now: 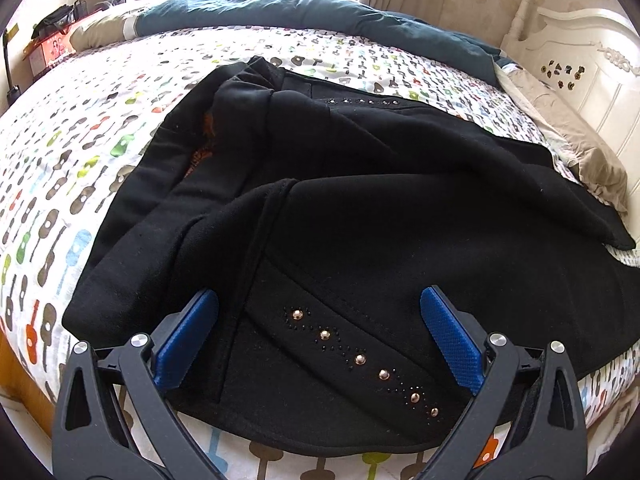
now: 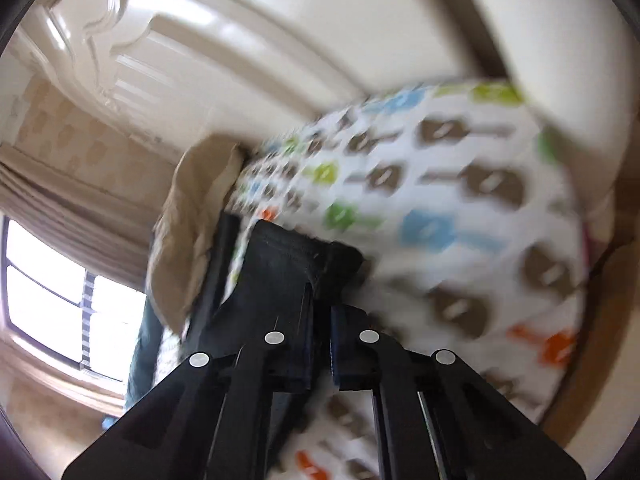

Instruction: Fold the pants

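While crumpled, pants (image 1: 320, 208) beneath spread left claw (image 1: 320, 336)

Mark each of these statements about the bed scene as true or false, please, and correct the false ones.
1. The black pants lie on a bedsheet printed with guitars. True.
2. The left tongs are closed on the pants. False: they stand open over the studded part, and the blue pads press on nothing.
3. The right tongs are shut on black fabric. True.
4. The studs on the pants are blue. False: they are copper coloured.
5. A dark teal blanket lies at the far edge of the bed. True.
6. The right wrist view is sharp. False: it is blurred.
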Action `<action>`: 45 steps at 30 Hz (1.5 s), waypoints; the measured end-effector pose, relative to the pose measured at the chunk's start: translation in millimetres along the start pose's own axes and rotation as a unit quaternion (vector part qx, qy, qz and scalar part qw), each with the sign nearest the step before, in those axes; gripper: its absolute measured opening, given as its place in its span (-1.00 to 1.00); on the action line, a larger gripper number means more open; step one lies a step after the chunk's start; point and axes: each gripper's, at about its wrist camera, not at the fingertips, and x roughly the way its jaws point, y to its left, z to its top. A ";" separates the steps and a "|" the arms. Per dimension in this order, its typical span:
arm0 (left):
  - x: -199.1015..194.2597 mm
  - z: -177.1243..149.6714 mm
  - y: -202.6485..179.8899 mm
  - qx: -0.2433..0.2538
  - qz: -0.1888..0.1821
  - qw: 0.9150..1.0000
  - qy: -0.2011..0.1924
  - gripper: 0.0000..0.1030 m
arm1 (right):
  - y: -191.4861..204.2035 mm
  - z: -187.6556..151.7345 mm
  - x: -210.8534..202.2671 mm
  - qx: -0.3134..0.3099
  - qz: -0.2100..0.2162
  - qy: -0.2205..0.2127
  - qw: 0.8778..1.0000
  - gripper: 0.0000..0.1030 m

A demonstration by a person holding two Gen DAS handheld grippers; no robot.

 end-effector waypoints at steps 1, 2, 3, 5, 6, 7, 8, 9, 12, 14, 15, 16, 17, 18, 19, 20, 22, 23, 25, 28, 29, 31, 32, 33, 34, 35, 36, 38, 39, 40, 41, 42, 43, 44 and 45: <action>0.6 0.3 0.1 0.001 -0.001 1.000 0.003 0.96 | -5.9 1.0 3.8 0.003 -0.002 0.007 1.000 -0.88; 0.9 1.2 -0.9 0.003 0.001 1.000 0.004 0.96 | -9.4 0.5 5.6 0.003 -0.003 0.012 1.000 -0.89; 1.7 1.8 -2.3 0.008 0.005 1.000 0.008 0.96 | -8.6 0.5 6.6 -0.007 -0.004 0.013 1.000 -0.89; 2.5 3.8 -6.4 0.023 0.014 1.000 0.014 0.96 | -5.0 3.0 1.7 -0.016 -0.004 0.015 1.000 -0.79; 1.9 5.1 -8.1 0.035 0.014 0.999 0.015 0.96 | -3.4 4.6 -0.5 -0.011 -0.007 0.012 1.000 -0.65; 0.4 6.7 -9.0 0.046 0.010 0.999 0.016 0.96 | -1.4 5.3 -7.3 -0.006 -0.018 0.003 1.000 -0.41; -4.1 8.5 -8.7 0.058 0.003 0.998 0.013 0.96 | 3.3 5.9 -11.6 -0.008 -0.028 -0.007 1.000 -0.29; -9.4 9.8 -7.6 0.065 -0.001 0.998 0.006 0.96 | 10.3 5.7 -23.0 -0.017 -0.043 -0.028 0.999 -0.12; -31.5 17.6 -0.8 0.092 -0.004 0.995 -0.034 0.96 | 51.6 -2.1 -44.2 -0.083 -0.064 -0.069 0.992 0.16; -36.1 31.3 11.0 0.096 -0.006 0.994 -0.043 0.96 | 82.0 -11.6 -44.4 -0.120 -0.045 -0.062 0.990 0.28; -35.4 38.8 18.3 0.091 -0.007 0.995 -0.044 0.96 | 104.3 -19.9 -38.5 -0.146 -0.026 -0.047 0.988 0.29; -33.7 47.7 25.8 0.085 -0.007 0.995 -0.044 0.96 | 127.7 -29.5 -29.4 -0.173 -0.004 -0.027 0.984 0.29; -32.7 56.6 32.9 0.077 -0.010 0.996 -0.047 0.96 | 143.3 -36.3 -22.0 -0.193 0.013 -0.011 0.981 0.29; -31.2 69.5 41.8 0.068 -0.021 0.996 -0.050 0.96 | 168.9 -49.4 -8.4 -0.225 0.043 0.020 0.973 0.30; -29.7 81.2 48.8 0.063 -0.036 0.996 -0.053 0.96 | 187.6 -59.3 3.2 -0.248 0.065 0.045 0.966 0.31; -26.8 91.6 55.1 0.060 -0.054 0.995 -0.054 0.96 | 212.6 -74.7 20.9 -0.281 0.093 0.081 0.952 0.33; -13.4 118.6 68.6 0.048 -0.079 0.994 -0.055 0.96 | 248.1 -101.5 48.6 -0.332 0.117 0.128 0.927 0.37; -5.7 129.8 73.5 0.042 -0.084 0.994 -0.055 0.96 | 261.1 -113.0 58.6 -0.353 0.122 0.142 0.917 0.37; 16.9 156.4 82.6 0.034 -0.100 0.994 -0.040 0.96 | 298.5 -142.7 88.9 -0.417 0.130 0.169 0.884 0.37; 56.1 185.6 91.4 0.029 -0.113 0.993 0.003 0.96 | 338.8 -173.5 126.6 -0.476 0.156 0.210 0.839 0.38; 70.6 196.7 93.6 0.028 -0.119 0.992 0.021 0.96 | 346.4 -179.7 137.3 -0.484 0.162 0.224 0.830 0.38; 89.0 205.7 92.6 0.027 -0.142 0.988 0.048 0.96 | 368.7 -197.2 165.9 -0.498 0.174 0.265 0.807 0.38; 96.5 207.8 91.2 0.026 -0.152 0.986 0.060 0.95 | 374.8 -203.3 179.1 -0.501 0.181 0.289 0.795 0.39; 104.7 211.3 89.4 0.025 -0.165 0.983 0.075 0.95 | 384.7 -212.9 197.8 -0.510 0.180 0.314 0.781 0.39; 108.4 211.2 86.0 0.027 -0.179 0.980 0.088 0.89 | 388.2 -224.7 199.2 -0.519 0.179 0.325 0.770 0.39; 116.3 213.8 79.4 0.036 -0.188 0.976 0.104 0.56 | 396.3 -236.4 213.0 -0.532 0.182 0.348 0.750 0.39; 119.9 213.3 73.2 0.045 -0.190 0.974 0.112 0.27 | 399.8 -244.9 223.5 -0.544 0.180 0.360 0.736 0.39; 137.3 212.7 63.3 0.065 -0.179 0.971 0.145 -0.54 | 408.6 -264.1 241.6 -0.573 0.165 0.375 0.710 0.39; 145.2 211.4 60.0 0.071 -0.162 0.972 0.154 -0.60 | 413.5 -276.6 251.5 -0.591 0.158 0.387 0.690 0.39; 148.6 211.4 59.5 0.074 -0.162 0.972 0.154 -0.62 | 414.2 -284.1 258.3 -0.602 0.155 0.398 0.675 0.39; 149.5 212.7 58.9 0.076 -0.164 0.972 0.151 -0.74 | 415.3 -292.1 263.9 -0.613 0.149 0.404 0.663 0.39; 150.4 214.6 58.4 0.079 -0.166 0.971 0.151 -0.81 | 416.9 -300.8 268.9 -0.624 0.141 0.408 0.651 0.36; 151.3 216.5 59.1 0.075 -0.172 0.970 0.154 -0.85 | 417.1 -307.9 273.9 -0.626 0.134 0.426 0.640 -0.18; 151.6 218.2 62.1 0.076 -0.178 0.969 0.155 -0.87 | 416.2 -313.6 279.1 -0.624 0.119 0.445 0.631 -0.46; 151.0 219.1 63.4 0.074 -0.182 0.968 0.154 -0.87 | 414.9 -315.8 281.6 -0.629 0.105 0.447 0.627 -0.61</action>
